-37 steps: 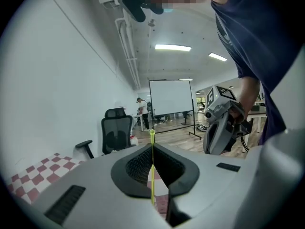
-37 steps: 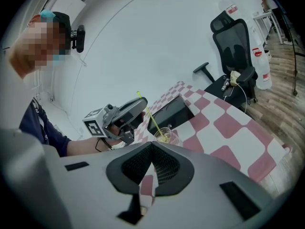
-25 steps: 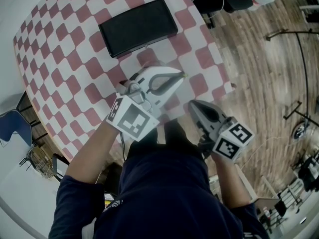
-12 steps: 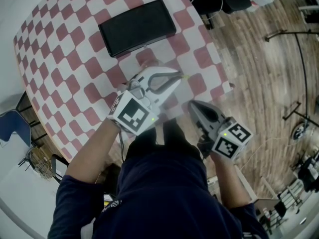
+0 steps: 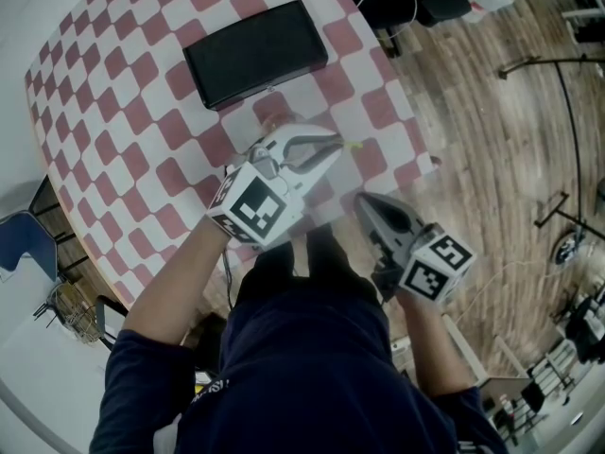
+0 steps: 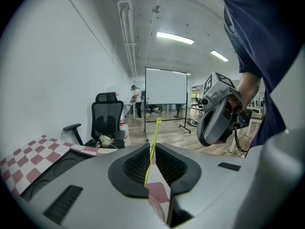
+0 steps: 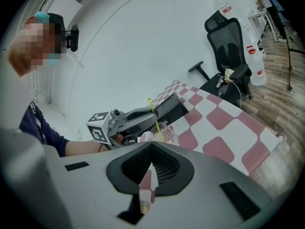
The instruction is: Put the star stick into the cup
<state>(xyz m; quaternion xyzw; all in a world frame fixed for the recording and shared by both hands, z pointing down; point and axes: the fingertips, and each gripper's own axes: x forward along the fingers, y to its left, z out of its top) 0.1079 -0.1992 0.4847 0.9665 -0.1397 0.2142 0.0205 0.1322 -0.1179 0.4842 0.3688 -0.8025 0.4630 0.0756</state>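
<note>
Where left tongs [image 6: 151, 149] clamp it, the stick [image 6: 157, 130] is thin, yellow.

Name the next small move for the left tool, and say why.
Probably ease the left tool straight down a little. Its jaws are shut on the thin yellow stick. In the right gripper view, the stick's lower end seems to be only just at the mouth of the clear plastic cup, so letting go now might tip it out.

Your red-and-white checked table [image 5: 123, 102] carries a flat black tray [image 5: 255, 53], lying well beyond your left gripper [image 5: 331, 148]. A clear cup [image 7: 161, 131] stands on the table just under that gripper's front end.
</note>
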